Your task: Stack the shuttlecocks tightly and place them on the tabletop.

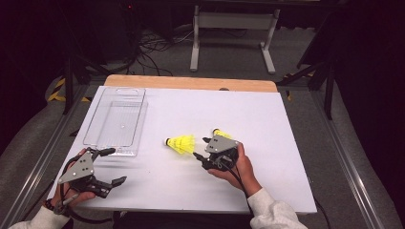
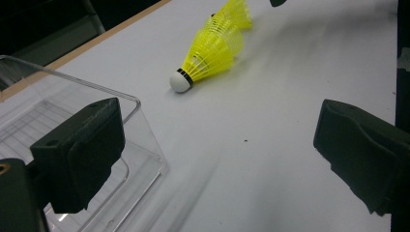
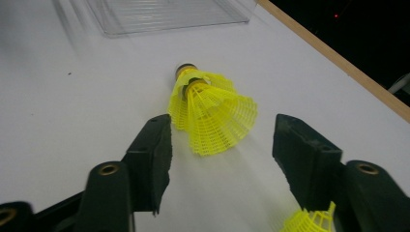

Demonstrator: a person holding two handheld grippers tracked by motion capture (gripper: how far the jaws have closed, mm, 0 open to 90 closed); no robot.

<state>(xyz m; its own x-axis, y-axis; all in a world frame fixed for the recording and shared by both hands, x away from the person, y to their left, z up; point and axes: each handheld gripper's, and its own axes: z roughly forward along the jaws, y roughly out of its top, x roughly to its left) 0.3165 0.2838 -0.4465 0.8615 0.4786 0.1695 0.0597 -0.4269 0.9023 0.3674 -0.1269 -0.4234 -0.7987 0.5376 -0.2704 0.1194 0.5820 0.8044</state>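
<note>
Two yellow shuttlecocks nested one inside the other (image 1: pixel 180 143) (image 3: pixel 208 108) (image 2: pixel 210 48) lie on their side on the white table top (image 1: pixel 267 119), white cork toward the clear container. My right gripper (image 1: pixel 200 147) (image 3: pixel 222 121) is open just behind the mesh skirt, a jaw on either side of it, pads apart from it. Another yellow shuttlecock (image 1: pixel 222 133) (image 3: pixel 312 220) lies close beside the right gripper's body. My left gripper (image 1: pixel 118 165) (image 2: pixel 217 140) stands open at the near left with nothing between its jaws.
A clear plastic container (image 1: pixel 117 121) (image 2: pixel 96 145) (image 3: pixel 159 14) rests on the table's left rear part; its near corner is close to the left gripper. A wooden strip (image 1: pixel 191 82) borders the far edge. Cables and a metal stand are on the floor beyond.
</note>
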